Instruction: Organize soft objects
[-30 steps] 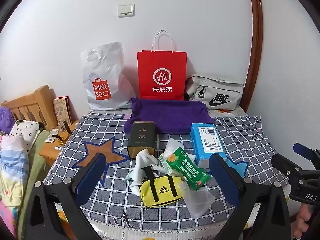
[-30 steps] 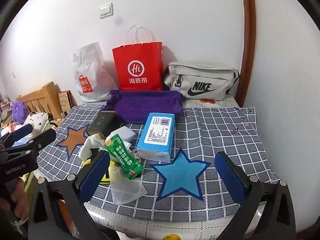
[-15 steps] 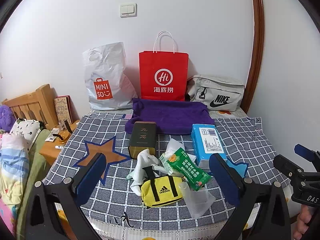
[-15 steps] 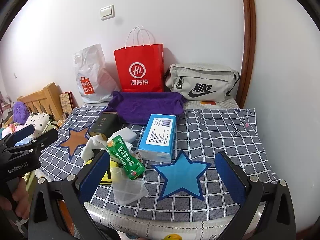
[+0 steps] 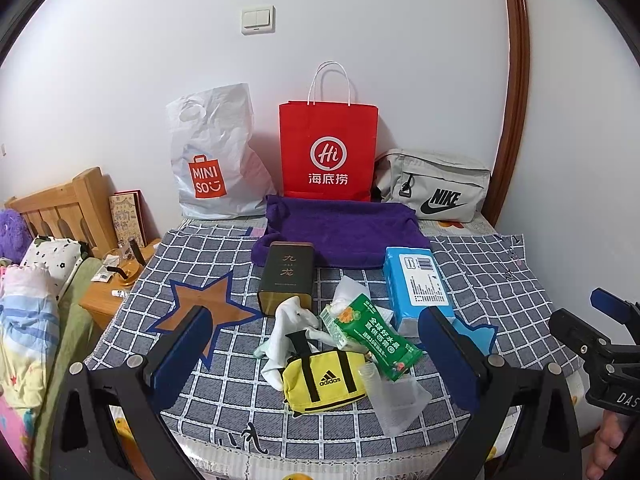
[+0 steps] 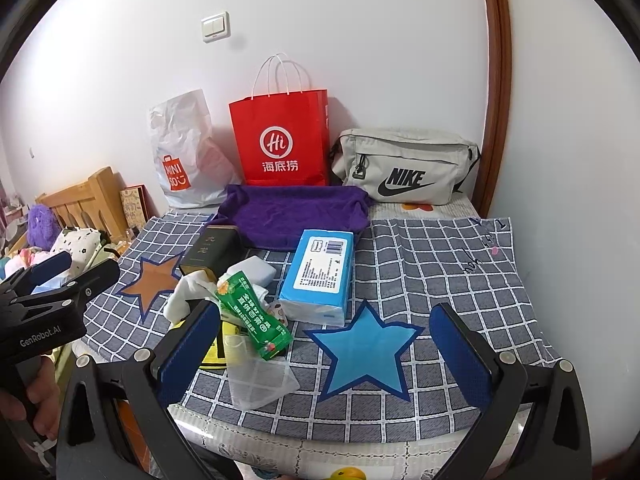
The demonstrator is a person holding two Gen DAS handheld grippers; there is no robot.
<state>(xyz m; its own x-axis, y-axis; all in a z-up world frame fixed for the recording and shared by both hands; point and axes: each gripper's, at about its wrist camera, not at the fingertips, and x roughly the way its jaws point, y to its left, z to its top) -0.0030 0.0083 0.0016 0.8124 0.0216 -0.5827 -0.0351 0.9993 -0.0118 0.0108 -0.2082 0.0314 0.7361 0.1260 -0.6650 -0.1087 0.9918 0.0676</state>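
A pile lies on the checked cloth [image 5: 500,280]: a yellow Adidas pouch [image 5: 324,380], a white cloth [image 5: 288,324], a green drink carton [image 5: 372,332], a clear plastic bag [image 5: 396,396], a blue tissue pack [image 5: 416,284] and a dark tin [image 5: 286,276]. A purple towel [image 5: 340,232] lies behind them. My left gripper [image 5: 316,356] is open and empty, near the front edge with the pouch between its fingers in view. My right gripper [image 6: 324,348] is open and empty, over a blue star, right of the carton [image 6: 252,316] and tissue pack [image 6: 320,272].
Against the wall stand a white Miniso bag [image 5: 212,156], a red paper bag [image 5: 328,152] and a grey Nike bag [image 5: 436,188]. A wooden headboard [image 5: 60,208], a nightstand [image 5: 116,284] and bedding lie left. A brown door frame [image 5: 516,80] is right.
Both views have shifted slightly; the objects sit a little lower in frame, as both grippers tilted or rose a bit. Nothing on the table moved.
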